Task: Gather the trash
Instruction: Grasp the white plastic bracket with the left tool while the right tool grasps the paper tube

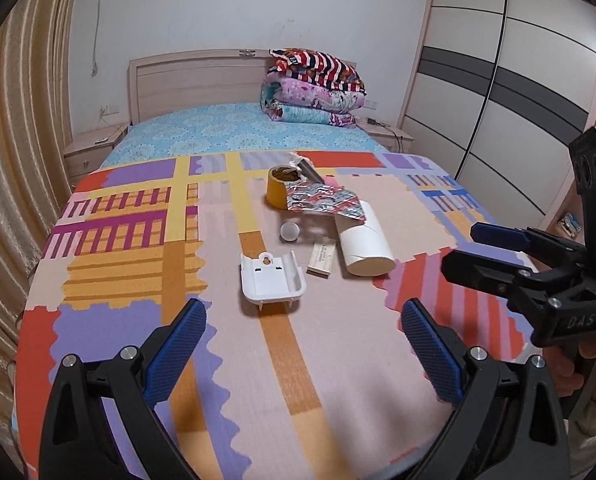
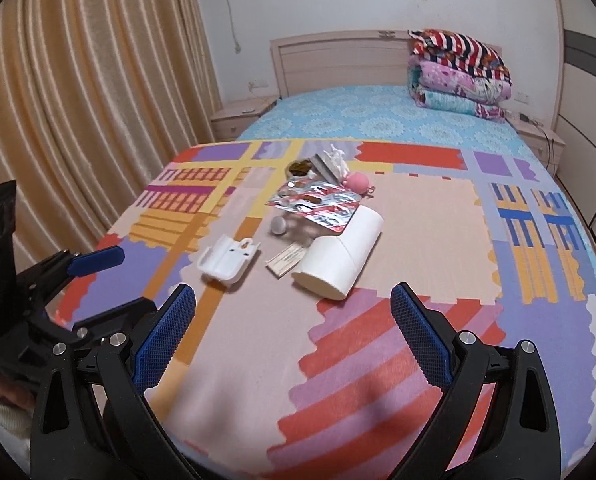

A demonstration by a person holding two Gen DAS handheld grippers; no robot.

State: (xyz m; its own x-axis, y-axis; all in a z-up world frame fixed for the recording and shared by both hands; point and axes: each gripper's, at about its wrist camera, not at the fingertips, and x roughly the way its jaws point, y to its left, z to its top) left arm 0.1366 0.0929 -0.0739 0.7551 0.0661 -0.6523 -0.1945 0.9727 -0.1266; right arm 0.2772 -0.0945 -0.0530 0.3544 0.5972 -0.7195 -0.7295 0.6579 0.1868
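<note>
A pile of trash lies mid-bed on the patterned blanket point(image 1: 337, 360). A white plastic shell point(image 1: 272, 278) point(image 2: 228, 258) lies nearest, open side up. Beside it are a white paper roll point(image 1: 363, 246) point(image 2: 339, 258), a small flat box point(image 1: 321, 260) point(image 2: 286, 260), a small pale ball point(image 1: 289, 233) point(image 2: 278, 225), a foil wrapper point(image 1: 323, 200) point(image 2: 317, 202), a yellow tape roll point(image 1: 280, 188) and a pink ball point(image 2: 355, 181). My left gripper point(image 1: 303, 322) point(image 2: 98, 280) is open and empty, short of the shell. My right gripper point(image 2: 292, 316) point(image 1: 463, 246) is open and empty, near the paper roll.
Folded quilts point(image 1: 313, 88) are stacked at the headboard on the blue sheet point(image 1: 234, 132). Curtains point(image 2: 78, 100) hang on the left, a wardrobe point(image 1: 505, 92) stands on the right. Nightstands flank the bed. A hand and sleeve point(image 1: 589, 412) hold the right gripper.
</note>
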